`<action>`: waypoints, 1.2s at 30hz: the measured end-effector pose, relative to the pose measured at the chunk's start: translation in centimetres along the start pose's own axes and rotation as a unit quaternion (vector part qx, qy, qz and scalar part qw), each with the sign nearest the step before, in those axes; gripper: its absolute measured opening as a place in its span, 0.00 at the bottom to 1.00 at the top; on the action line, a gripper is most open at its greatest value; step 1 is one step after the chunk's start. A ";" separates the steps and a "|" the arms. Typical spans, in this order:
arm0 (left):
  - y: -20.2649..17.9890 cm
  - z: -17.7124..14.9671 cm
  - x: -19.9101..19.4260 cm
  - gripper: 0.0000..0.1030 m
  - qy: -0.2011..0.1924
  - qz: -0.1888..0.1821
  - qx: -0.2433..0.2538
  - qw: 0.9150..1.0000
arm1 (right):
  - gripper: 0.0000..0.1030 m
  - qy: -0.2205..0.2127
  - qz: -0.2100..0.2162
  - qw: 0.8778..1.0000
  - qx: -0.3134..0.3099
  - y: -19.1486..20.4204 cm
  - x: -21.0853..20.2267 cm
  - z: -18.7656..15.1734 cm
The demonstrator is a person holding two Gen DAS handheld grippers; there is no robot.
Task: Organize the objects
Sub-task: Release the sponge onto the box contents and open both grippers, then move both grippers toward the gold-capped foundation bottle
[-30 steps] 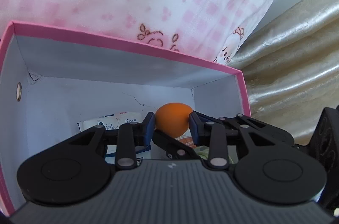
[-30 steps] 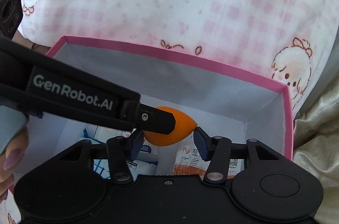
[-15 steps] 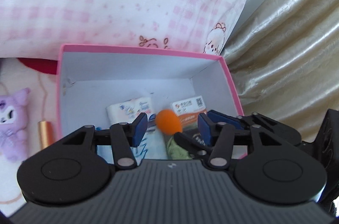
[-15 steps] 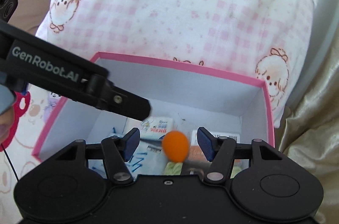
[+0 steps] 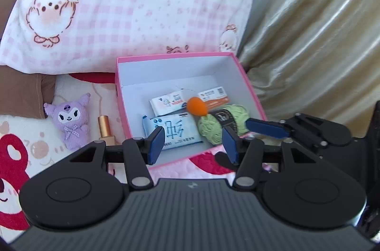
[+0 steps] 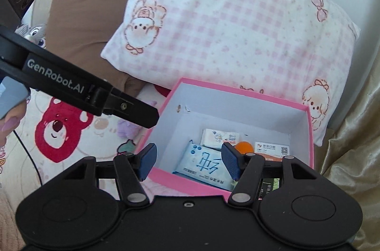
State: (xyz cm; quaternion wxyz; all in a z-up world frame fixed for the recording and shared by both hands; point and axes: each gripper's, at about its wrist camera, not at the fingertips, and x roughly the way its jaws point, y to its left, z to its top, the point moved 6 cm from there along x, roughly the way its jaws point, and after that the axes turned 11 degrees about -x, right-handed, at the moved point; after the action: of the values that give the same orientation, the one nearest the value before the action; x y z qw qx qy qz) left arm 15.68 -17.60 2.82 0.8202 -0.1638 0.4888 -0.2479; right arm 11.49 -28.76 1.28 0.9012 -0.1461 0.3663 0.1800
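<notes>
Both jaws wide, empty: left gripper point(image 5: 193, 144), right gripper point(image 6: 188, 162) above pink box point(image 5: 247, 82). Purple plush point(image 5: 70, 121) outside box: likely soft, light; best pinched mid-body. Gold bottle point(image 5: 105, 128) looks rigid, slick.

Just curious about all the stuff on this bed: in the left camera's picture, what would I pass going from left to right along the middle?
Purple plush toy → gold bottle → pink box → green yarn ball → beige curtain.
</notes>
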 end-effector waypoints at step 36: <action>21.4 -2.1 -1.2 0.78 -0.021 0.062 -0.128 0.990 | 0.88 0.002 0.036 0.992 -0.120 17.1 12.1 3.8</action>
State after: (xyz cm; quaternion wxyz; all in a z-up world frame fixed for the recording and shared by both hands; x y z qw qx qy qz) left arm 18.63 0.66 -8.27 0.8162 -0.2419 0.5087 -0.1284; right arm 14.48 -9.32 -6.94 0.8693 -0.2400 0.3486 0.2551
